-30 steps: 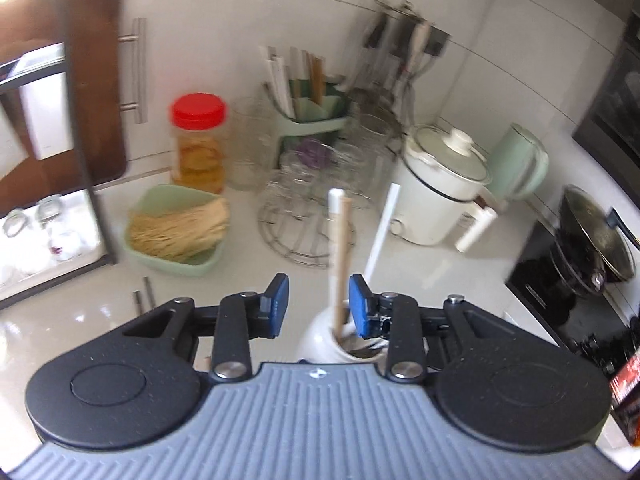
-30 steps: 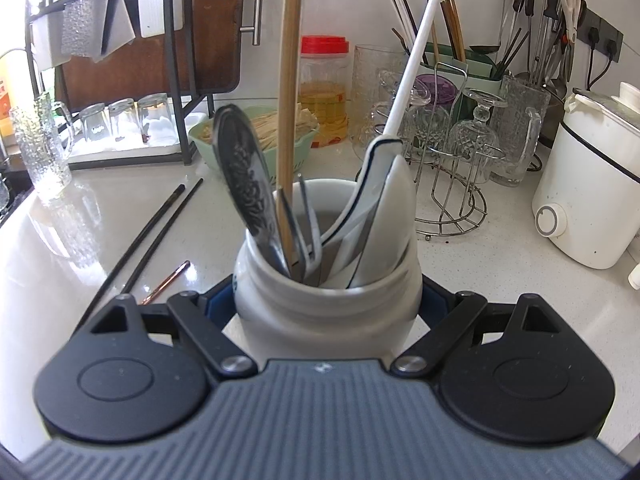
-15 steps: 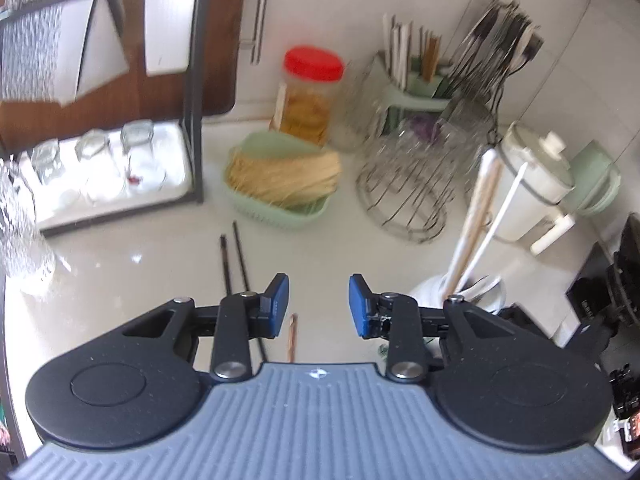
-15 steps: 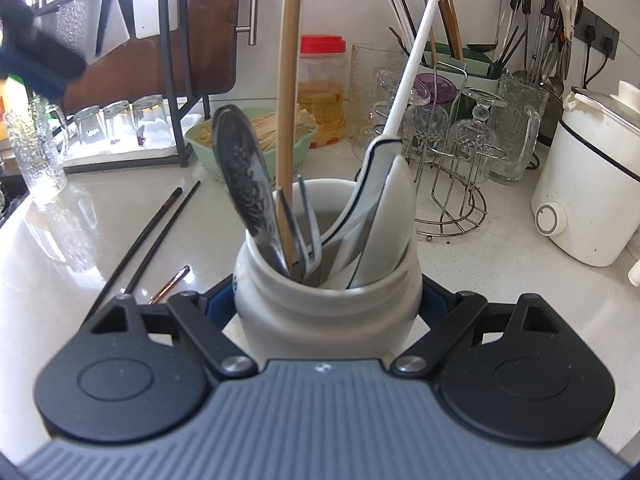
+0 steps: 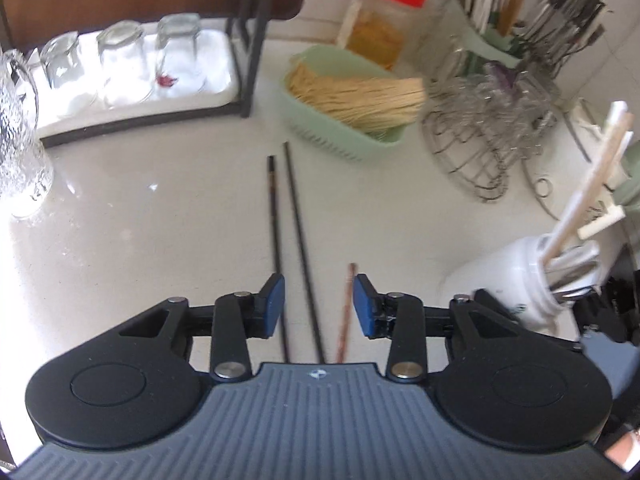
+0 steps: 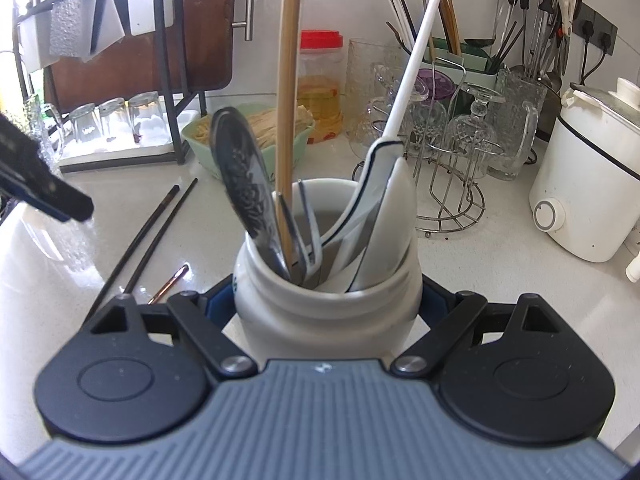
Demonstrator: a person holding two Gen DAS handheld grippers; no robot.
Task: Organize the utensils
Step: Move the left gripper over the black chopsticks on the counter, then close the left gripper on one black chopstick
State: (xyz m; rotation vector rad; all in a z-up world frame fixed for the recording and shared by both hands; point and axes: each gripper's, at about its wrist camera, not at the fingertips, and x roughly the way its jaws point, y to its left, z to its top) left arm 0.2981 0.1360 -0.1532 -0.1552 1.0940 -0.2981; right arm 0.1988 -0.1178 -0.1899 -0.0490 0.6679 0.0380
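Meanwhile, the right tool [image 6: 326, 300] clamps the white jar [image 6: 326, 312] already holding several utensils; at 12 o'clock of the spread, just-widened left tool [image 5: 319, 306], 3 chopsticks [image 5: 298, 240] remain on the worktop [image 5: 140, 232].

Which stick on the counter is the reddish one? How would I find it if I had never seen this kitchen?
Start at the white utensil jar on the pale countertop, then look at the bare counter beside it, towards the glass rack. Three chopsticks lie there: two long black chopsticks side by side, and the reddish-brown chopstick nearest the jar. It alone is coppery, and much less of it shows.
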